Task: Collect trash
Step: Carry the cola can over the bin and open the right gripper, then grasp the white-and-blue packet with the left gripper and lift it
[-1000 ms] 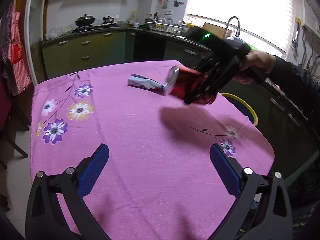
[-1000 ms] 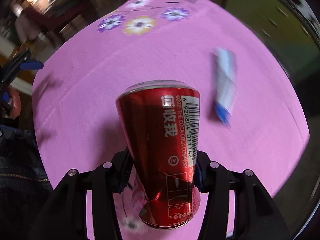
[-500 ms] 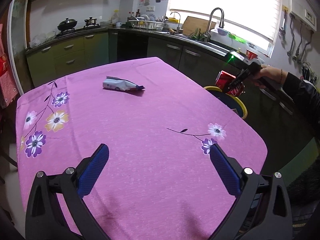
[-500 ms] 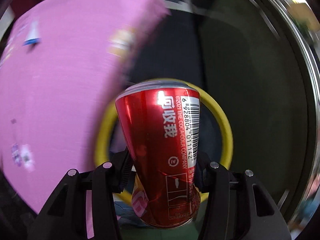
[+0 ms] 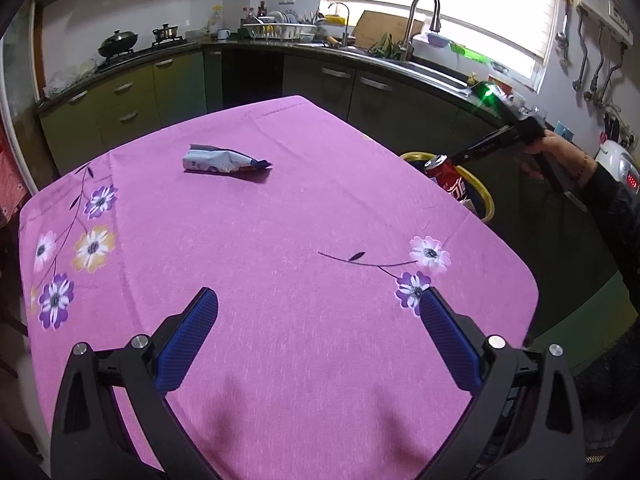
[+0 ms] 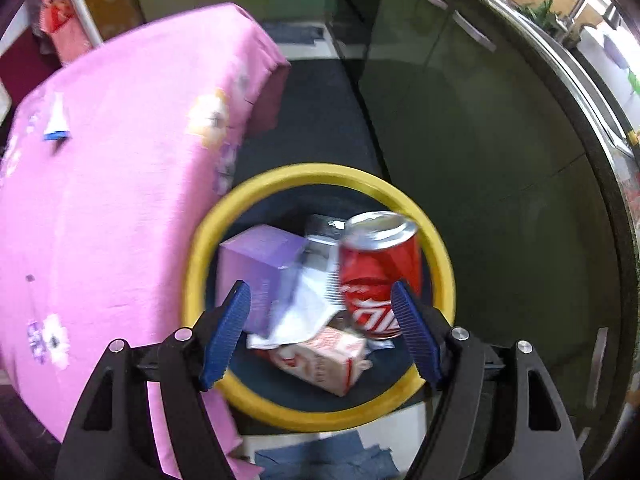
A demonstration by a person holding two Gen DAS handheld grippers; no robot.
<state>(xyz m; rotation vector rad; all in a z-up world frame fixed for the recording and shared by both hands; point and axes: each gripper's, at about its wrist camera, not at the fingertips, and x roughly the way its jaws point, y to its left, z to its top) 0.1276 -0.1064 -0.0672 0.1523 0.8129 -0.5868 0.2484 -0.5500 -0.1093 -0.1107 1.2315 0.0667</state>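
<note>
Right wrist view: we see the right gripper (image 6: 320, 328) pointing steeply down over a yellow-rimmed bin (image 6: 256, 184) that stands on the floor just beside the table's edge. Its jaws are opening; the blue pads (image 6: 228, 332) stand wide apart. A red soda can (image 6: 378, 268) sits between them, near the right pad, w/ no pad pressing on it. We cannot tell whether the can is touching the bin's contents. It is slightly blurred, top end up and tilted a little.

Inside the bin, l. to r.: a purple box (image 6: 260, 264), white crumpled paper (image 6: 304, 312), and nearer us a red-and-white carton (image 6: 324, 356).

Left wrist view: the left gripper (image 5: 316, 328) hovers above the pink flowered tablecloth (image 5: 280, 220), jaws wide, nothing between them. A crumpled white-and-blue wrapper (image 5: 224, 162) lies on the cloth toward the far side, well apart from both grippers. At far right we see the bin rim (image 5: 486, 196) past the table's edge, the can (image 5: 450, 180) over it, and a person's hand (image 5: 560, 156) holding the right gripper above. Kitchen counters and a sink faucet (image 5: 424, 12) fill the bkgd.
</note>
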